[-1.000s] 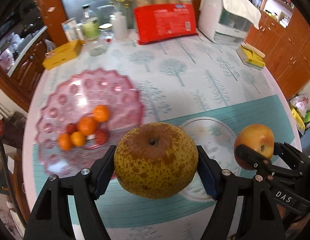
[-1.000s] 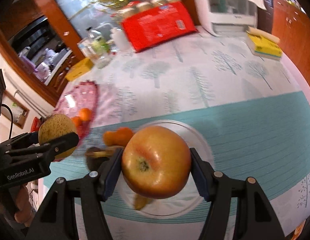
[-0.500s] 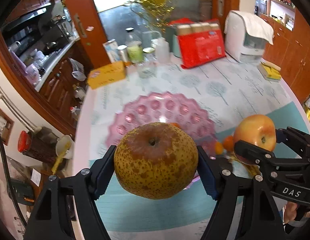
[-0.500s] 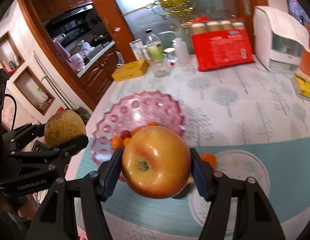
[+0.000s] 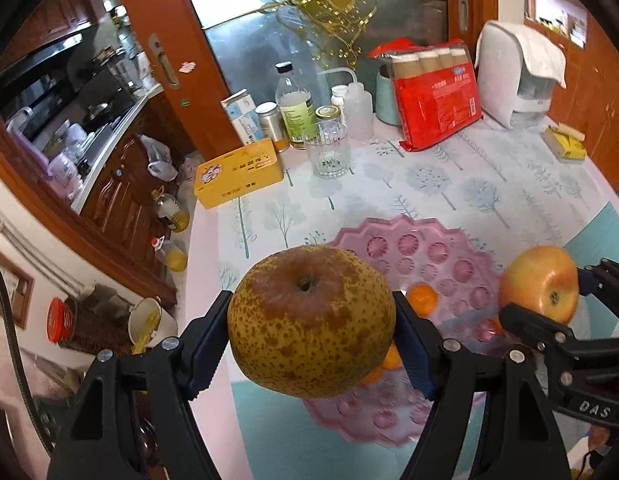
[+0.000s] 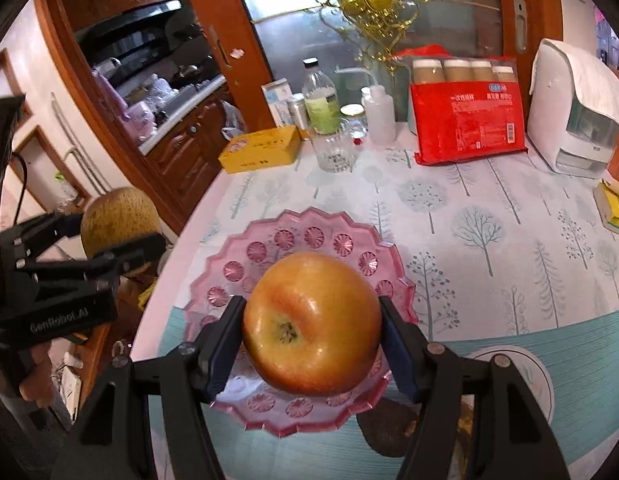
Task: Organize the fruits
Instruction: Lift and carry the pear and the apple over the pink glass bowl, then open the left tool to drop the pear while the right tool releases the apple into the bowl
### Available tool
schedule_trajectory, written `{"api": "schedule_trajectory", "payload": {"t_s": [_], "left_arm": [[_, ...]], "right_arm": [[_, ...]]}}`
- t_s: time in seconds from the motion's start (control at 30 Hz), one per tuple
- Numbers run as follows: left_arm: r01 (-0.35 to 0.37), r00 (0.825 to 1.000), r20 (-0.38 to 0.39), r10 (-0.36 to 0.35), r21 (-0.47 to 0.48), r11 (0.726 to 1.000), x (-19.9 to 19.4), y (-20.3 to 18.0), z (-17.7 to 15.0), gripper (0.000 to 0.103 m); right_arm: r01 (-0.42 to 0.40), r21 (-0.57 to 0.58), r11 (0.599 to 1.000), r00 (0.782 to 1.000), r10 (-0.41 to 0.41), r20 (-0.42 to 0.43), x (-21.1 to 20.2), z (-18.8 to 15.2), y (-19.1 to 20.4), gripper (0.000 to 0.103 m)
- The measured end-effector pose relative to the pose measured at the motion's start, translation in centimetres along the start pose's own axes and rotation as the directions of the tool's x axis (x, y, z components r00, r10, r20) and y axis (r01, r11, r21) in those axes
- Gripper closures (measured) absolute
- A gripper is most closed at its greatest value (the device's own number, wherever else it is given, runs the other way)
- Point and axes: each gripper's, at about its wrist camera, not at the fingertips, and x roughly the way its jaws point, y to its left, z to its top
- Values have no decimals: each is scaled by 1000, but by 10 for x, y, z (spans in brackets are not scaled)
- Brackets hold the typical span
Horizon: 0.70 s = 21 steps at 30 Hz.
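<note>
My left gripper (image 5: 311, 330) is shut on a brown speckled pear (image 5: 311, 322) and holds it in the air at the table's left edge, beside the pink glass plate (image 5: 429, 256). Small oranges (image 5: 421, 299) lie on that plate. My right gripper (image 6: 311, 334) is shut on a red-yellow apple (image 6: 311, 322) and holds it above the pink plate (image 6: 309, 240). The apple (image 5: 539, 282) also shows in the left wrist view, the pear (image 6: 115, 220) in the right wrist view.
A clear round plate (image 6: 521, 364) lies on the teal band at right, with a dark fruit (image 6: 383, 428) by it. At the table's back stand a yellow box (image 6: 261, 148), a drinking glass (image 6: 333, 150), bottles (image 6: 319, 100), a red package (image 6: 467, 120) and a white appliance (image 6: 577, 112).
Both grippers have moved left and up with their fruits. The apple now hangs over the pink plate, the pear by the table's left edge. The clear plate has slid out to the right.
</note>
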Motion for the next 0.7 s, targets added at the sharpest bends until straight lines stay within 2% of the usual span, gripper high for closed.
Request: {"api": "schedule_trajectory", "payload": {"t_s": [0.13,0.27,0.53,0.7], "left_arm": [[46,998,-48,-45,20,999,38,0,5,29],[99,988,-122,-94,38,994,79,-11,0,29],[166,959,-241,-147,63,984,143,-31,-18,29],[187,947,-277,-164,56,981,168,-34,-21,29]], "right_arm": [[28,4,1000,998,-27,-62,26,-9,3,38],[37,-4,999,989,-37,-143,52,-25,10,38],[35,-25,999,954,-41,-298,98,-58,20,38],[39,-28,999,951,-46,-306,107,-62,22,38]]}}
